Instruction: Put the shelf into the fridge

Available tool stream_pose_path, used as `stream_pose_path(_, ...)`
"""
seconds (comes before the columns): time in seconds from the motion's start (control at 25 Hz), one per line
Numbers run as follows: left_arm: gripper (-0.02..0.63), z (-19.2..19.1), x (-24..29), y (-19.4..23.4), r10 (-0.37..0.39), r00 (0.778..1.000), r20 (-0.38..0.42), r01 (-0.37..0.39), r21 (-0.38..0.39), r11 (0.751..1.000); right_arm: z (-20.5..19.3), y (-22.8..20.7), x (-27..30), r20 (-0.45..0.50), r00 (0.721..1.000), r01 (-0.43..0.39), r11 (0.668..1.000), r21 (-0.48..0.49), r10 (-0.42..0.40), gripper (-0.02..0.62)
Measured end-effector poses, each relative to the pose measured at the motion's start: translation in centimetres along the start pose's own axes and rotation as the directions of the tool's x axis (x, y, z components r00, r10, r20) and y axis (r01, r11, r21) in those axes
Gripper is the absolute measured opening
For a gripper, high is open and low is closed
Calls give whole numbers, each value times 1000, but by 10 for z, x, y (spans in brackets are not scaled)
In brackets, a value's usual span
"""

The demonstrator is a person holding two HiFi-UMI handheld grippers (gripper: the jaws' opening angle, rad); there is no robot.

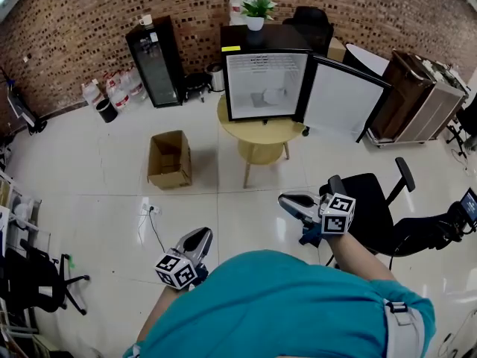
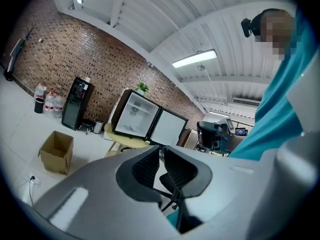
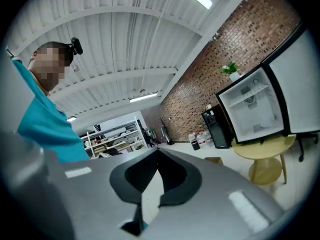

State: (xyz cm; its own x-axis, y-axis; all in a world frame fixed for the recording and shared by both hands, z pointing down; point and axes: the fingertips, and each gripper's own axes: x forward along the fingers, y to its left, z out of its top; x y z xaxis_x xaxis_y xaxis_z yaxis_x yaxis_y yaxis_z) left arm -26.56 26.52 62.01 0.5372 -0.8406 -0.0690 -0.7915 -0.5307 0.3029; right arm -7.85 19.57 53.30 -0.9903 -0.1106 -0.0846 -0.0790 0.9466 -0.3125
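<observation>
The small black fridge [image 1: 264,80] stands on a round wooden table [image 1: 261,136], its door [image 1: 339,99] swung open to the right. Its white inside holds a pale object [image 1: 273,95] low at the back, too small to identify. No loose shelf shows in any view. My left gripper [image 1: 197,239] hangs low at the left, shut and empty. My right gripper [image 1: 293,200] is also shut with nothing in it. Both are far from the fridge [image 2: 134,115], which the right gripper view shows at the right edge [image 3: 252,109]. The left gripper [image 2: 160,149] and right gripper [image 3: 157,152] each show closed pads.
An open cardboard box [image 1: 170,159] sits on the floor left of the table. A black drinks cooler [image 1: 156,62] and water bottles [image 1: 123,86] stand by the brick wall. A potted plant [image 1: 256,11] tops the fridge. A black office chair [image 1: 373,207] is beside my right gripper; a wooden cabinet [image 1: 417,95] stands far right.
</observation>
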Motion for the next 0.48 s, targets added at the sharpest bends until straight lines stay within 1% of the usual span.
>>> stream_pose_path(0.16,32,7,8,-46,0,1000,12,-1,46,999,5,17,-43,25,1000,-10,1000,-20,11,2)
stream_pose_path(0.24,31,4,16,-71,9,1000,23,-10,47,999,5,21,-71,24,1000,-1,999,-49,2,2)
stream_pose_path(0.36,29,-21,37,-114,32,999,36,-32,9,999,-5,20,-122,8,999,36,994,-105,-35,2)
stream_pose_path(0.48,25,-51,54,-157,32,999,9,-32,-17,999,-18,28,-165,-8,999,42,985,-167,-44,2)
